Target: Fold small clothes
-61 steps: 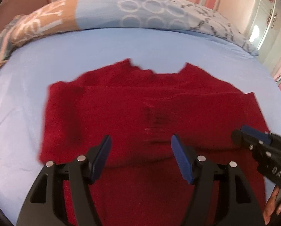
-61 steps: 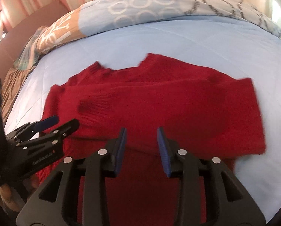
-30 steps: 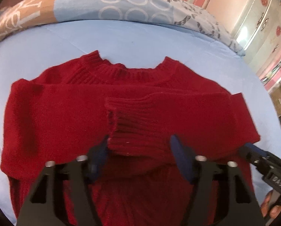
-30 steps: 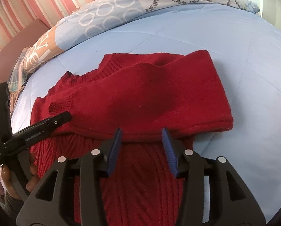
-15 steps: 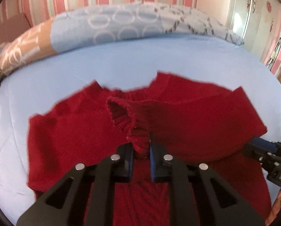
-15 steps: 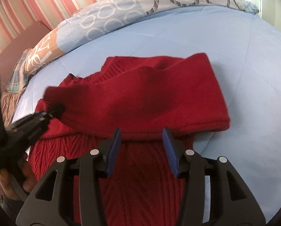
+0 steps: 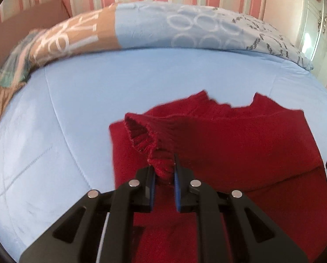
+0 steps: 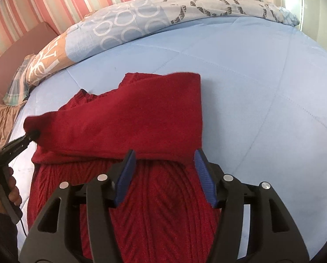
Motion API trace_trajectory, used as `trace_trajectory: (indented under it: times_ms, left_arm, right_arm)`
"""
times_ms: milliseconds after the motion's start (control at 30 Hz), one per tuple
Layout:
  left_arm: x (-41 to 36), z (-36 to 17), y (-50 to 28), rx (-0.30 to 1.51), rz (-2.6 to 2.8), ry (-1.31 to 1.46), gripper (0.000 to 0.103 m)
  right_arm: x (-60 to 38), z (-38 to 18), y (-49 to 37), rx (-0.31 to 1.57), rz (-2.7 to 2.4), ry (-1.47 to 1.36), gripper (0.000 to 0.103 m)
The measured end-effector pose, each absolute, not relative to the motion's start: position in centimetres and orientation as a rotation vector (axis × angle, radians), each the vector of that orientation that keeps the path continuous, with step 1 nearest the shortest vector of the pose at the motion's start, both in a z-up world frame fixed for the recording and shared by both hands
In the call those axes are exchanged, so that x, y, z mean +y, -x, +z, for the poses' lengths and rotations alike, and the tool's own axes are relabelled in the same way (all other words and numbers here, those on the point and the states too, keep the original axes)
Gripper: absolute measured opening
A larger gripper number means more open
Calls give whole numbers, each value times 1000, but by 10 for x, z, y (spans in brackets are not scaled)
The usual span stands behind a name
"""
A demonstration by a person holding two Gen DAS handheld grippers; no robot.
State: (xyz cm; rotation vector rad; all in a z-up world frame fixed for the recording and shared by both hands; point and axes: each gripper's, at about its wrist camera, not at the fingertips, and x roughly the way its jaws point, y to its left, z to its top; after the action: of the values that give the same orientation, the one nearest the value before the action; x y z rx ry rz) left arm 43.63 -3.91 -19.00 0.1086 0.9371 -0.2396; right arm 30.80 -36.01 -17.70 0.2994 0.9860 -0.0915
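A red knit sweater [image 7: 240,149] lies on the light blue bed [image 7: 97,100], with its sleeves folded across the chest. My left gripper [image 7: 164,175] is shut on the ribbed cuff [image 7: 146,135] of one sleeve and holds it lifted above the sweater's left side. In the right wrist view the same sweater [image 8: 141,118] shows, with the left gripper [image 8: 30,137] pinching the cuff at the far left. My right gripper [image 8: 164,166] is open and empty, hovering over the sweater's lower body near the folded sleeve's edge.
A patterned blue and orange duvet [image 7: 163,28] is bunched along the far edge of the bed, below a pink striped wall. A wardrobe [image 7: 317,32] stands at the far right. Bare blue sheet [image 8: 262,87] lies to the right of the sweater.
My left gripper closed on the sleeve cuff, lifted it and carried it leftward across the sweater. My right gripper stayed open above the lower body.
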Motion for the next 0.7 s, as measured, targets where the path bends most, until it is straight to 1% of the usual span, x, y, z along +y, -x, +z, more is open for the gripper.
trace_trajectory:
  times_ms: [333, 433, 500, 533, 567, 700]
  left_arm:
    - [-39, -215, -424, 975, -213, -164, 14]
    - [-36, -215, -427, 992, -204, -153, 20]
    - [-34, -205, -424, 971, -200, -154, 27]
    - [-32, -196, -420, 950, -198, -156, 33]
    - [-28, -184, -413, 918, -193, -161, 35]
    - [-21, -151, -403, 846, -188, -140, 37]
  right_arm:
    - [-357, -191, -327, 1035, -137, -261, 57]
    - [-355, -193, -332, 1033, -136, -263, 57]
    - [-353, -190, -332, 1016, -114, -267, 57]
    - [-350, -187, -334, 1005, -105, -255, 58]
    - [-348, -185, -336, 999, -101, -244, 59]
    - [-336, -177, -350, 970, -70, -234, 61]
